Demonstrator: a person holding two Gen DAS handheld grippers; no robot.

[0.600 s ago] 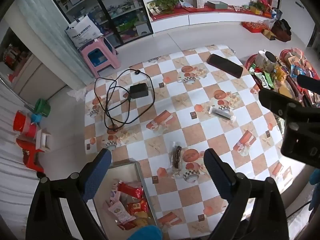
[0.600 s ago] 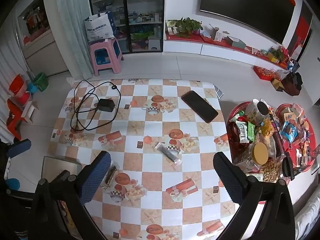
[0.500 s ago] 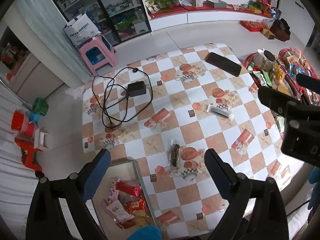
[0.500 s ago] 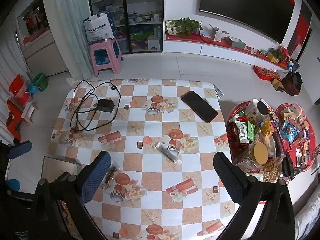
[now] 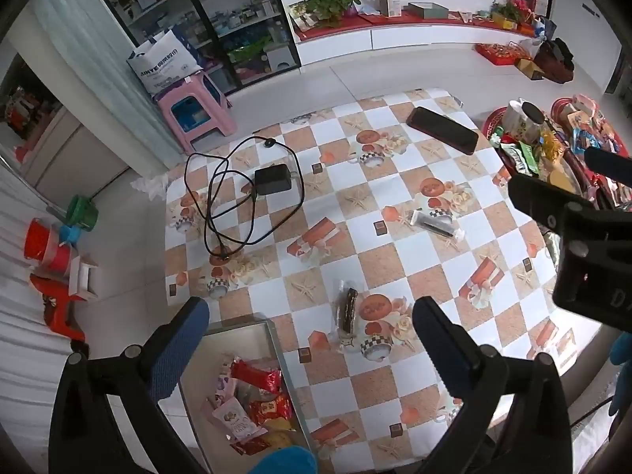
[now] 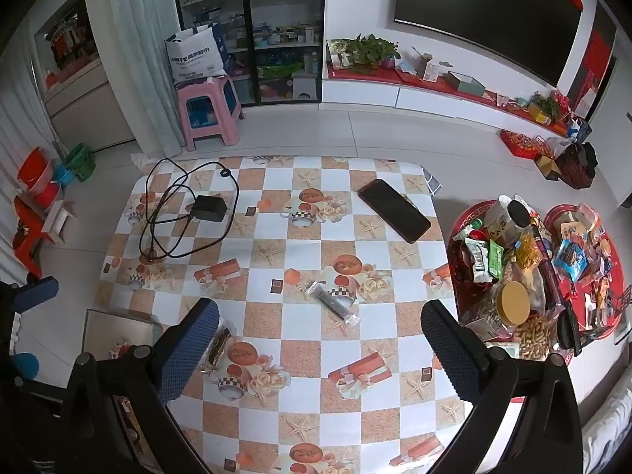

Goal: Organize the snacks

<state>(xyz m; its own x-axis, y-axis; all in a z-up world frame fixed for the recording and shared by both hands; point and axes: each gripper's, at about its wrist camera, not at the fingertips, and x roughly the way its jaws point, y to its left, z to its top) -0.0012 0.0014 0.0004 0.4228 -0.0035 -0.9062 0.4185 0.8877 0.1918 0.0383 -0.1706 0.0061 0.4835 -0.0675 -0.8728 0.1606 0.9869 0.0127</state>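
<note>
Two clear-wrapped dark snack bars lie on the checkered tablecloth: one near the front left (image 5: 346,310) (image 6: 216,345), one in the middle (image 5: 434,222) (image 6: 335,301). A grey tin box (image 5: 276,351) holding several snack packets sits at the table's front left corner, its rim (image 6: 118,313) showing in the right wrist view. My left gripper (image 5: 310,339) hangs open high above the near bar and the box. My right gripper (image 6: 320,341) is open too, high over the table's middle, and its black body (image 5: 584,245) shows at the right of the left wrist view.
A black phone (image 6: 394,210) lies at the table's far right, a charger with a coiled cable (image 6: 207,208) at the far left. Red trays (image 6: 466,213) heaped with snacks and jars stand right of the table. A pink stool (image 6: 207,108) and buckets (image 6: 37,175) stand on the floor.
In the left wrist view the table has slid slightly up and left, so the left gripper drifted a little. The right wrist view is nearly unchanged. Both stay open.
</note>
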